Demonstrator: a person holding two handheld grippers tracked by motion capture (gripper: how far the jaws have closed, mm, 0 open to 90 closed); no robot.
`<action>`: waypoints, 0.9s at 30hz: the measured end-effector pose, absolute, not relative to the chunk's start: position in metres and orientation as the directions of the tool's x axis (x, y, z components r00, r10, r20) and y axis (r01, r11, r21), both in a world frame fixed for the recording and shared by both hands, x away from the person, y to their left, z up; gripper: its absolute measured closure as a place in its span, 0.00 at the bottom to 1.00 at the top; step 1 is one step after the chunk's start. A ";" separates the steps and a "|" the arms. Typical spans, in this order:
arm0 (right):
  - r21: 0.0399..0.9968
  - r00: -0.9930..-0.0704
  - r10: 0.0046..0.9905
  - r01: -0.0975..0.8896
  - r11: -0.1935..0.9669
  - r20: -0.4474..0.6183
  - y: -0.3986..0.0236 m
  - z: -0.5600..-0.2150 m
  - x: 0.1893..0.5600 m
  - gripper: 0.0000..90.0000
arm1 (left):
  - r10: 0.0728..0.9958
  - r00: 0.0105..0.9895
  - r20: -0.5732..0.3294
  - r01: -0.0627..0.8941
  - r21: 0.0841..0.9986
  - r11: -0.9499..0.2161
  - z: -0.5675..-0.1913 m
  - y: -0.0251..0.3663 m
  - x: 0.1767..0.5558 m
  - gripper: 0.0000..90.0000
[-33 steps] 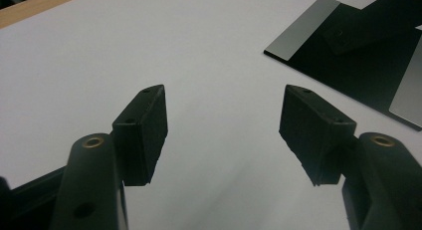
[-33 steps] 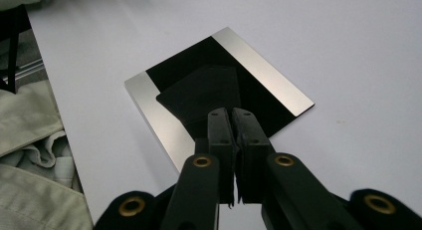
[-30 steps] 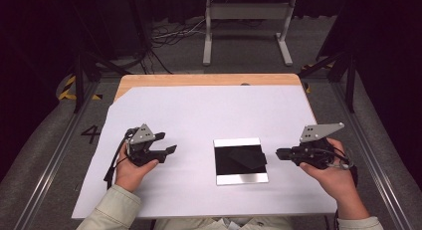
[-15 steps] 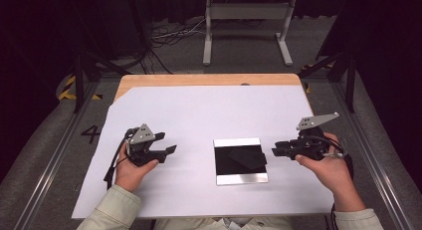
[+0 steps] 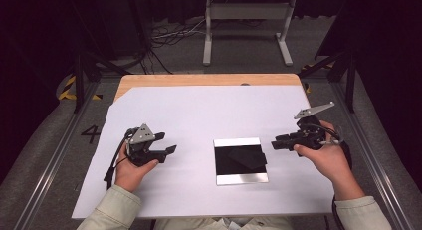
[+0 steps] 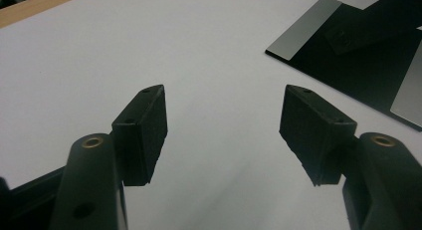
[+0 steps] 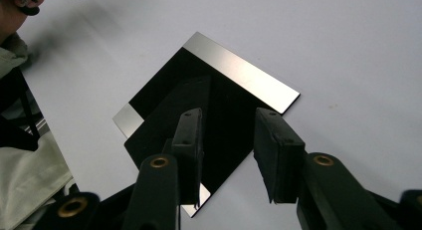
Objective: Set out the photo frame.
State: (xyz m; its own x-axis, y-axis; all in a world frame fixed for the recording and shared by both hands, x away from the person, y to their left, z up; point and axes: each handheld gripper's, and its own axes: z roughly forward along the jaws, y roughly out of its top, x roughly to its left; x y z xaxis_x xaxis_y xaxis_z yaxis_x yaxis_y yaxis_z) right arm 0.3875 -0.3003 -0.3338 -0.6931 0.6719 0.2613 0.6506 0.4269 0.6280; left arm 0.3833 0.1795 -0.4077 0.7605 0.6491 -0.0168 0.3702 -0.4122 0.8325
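Mirror plate (image 5: 240, 161) lies flat on the tabletop (image 5: 209, 110); our right claw (image 5: 276, 143), empty, has just been opening beside it. Left claw (image 5: 169, 150) waits wide open, empty. Next, we judge, comes catching its thin edge.

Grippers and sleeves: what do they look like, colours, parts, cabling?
Both are black handheld units. The left gripper and right gripper each carry a grey three-cornered plate on top and trail a black cable. Seen close, each has two black arms with brass-coloured bushings, ending in blocky black pads with small screw holes. The person wears pale khaki sleeves with buttoned-style cuffs.
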 end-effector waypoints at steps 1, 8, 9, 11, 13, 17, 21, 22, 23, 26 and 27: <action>0.624 -0.688 0.674 0.657 0.423 0.268 -0.300 -0.334 0.389 0.72 | 0.650 0.760 -0.014 0.371 0.831 -0.415 -0.408 0.180 0.383 0.40; 0.561 -0.619 0.692 0.744 0.364 0.372 -0.298 -0.338 0.397 0.73 | 0.651 0.759 -0.023 0.376 0.831 -0.409 -0.408 0.179 0.383 0.40; 0.546 -0.601 0.695 0.762 0.348 0.394 -0.298 -0.339 0.398 0.73 | 0.651 0.759 -0.023 0.376 0.831 -0.410 -0.408 0.179 0.382 0.40; 0.537 -0.585 0.698 0.776 0.332 0.413 -0.297 -0.339 0.400 0.72 | 0.651 0.759 -0.020 0.375 0.831 -0.412 -0.408 0.180 0.382 0.40; 0.531 -0.575 0.700 0.783 0.324 0.422 -0.297 -0.340 0.402 0.70 | 0.649 0.761 -0.015 0.371 0.830 -0.416 -0.408 0.180 0.382 0.40; 0.517 -0.550 0.703 0.803 0.297 0.451 -0.295 -0.342 0.404 0.71 | 0.653 0.757 -0.021 0.375 0.832 -0.409 -0.408 0.180 0.382 0.40; 0.483 -0.511 0.704 0.834 0.268 0.493 -0.295 -0.345 0.408 0.71 | 0.654 0.756 -0.024 0.377 0.832 -0.406 -0.408 0.181 0.382 0.40; 0.473 -0.497 0.706 0.843 0.255 0.505 -0.295 -0.346 0.408 0.70 | 0.654 0.756 -0.024 0.377 0.833 -0.405 -0.408 0.181 0.382 0.40; 0.470 -0.495 0.706 0.845 0.255 0.507 -0.294 -0.347 0.409 0.70 | 0.654 0.756 -0.025 0.378 0.833 -0.405 -0.409 0.181 0.382 0.40; 0.460 -0.475 0.714 0.856 0.237 0.515 -0.292 -0.349 0.410 0.66 | 0.655 0.755 -0.024 0.378 0.832 -0.406 -0.409 0.181 0.382 0.40; 0.455 -0.471 0.715 0.859 0.236 0.517 -0.291 -0.350 0.410 0.66 | 0.655 0.755 -0.022 0.377 0.832 -0.407 -0.409 0.181 0.381 0.40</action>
State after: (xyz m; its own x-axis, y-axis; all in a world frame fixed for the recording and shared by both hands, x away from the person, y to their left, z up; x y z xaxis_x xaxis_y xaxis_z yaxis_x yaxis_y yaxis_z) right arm 0.4103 -0.2914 -0.3496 -0.4707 0.7147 0.5174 0.8586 0.2360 0.4551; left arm 0.3815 0.1809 -0.4086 0.7552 0.6552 -0.0217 0.3767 -0.4066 0.8323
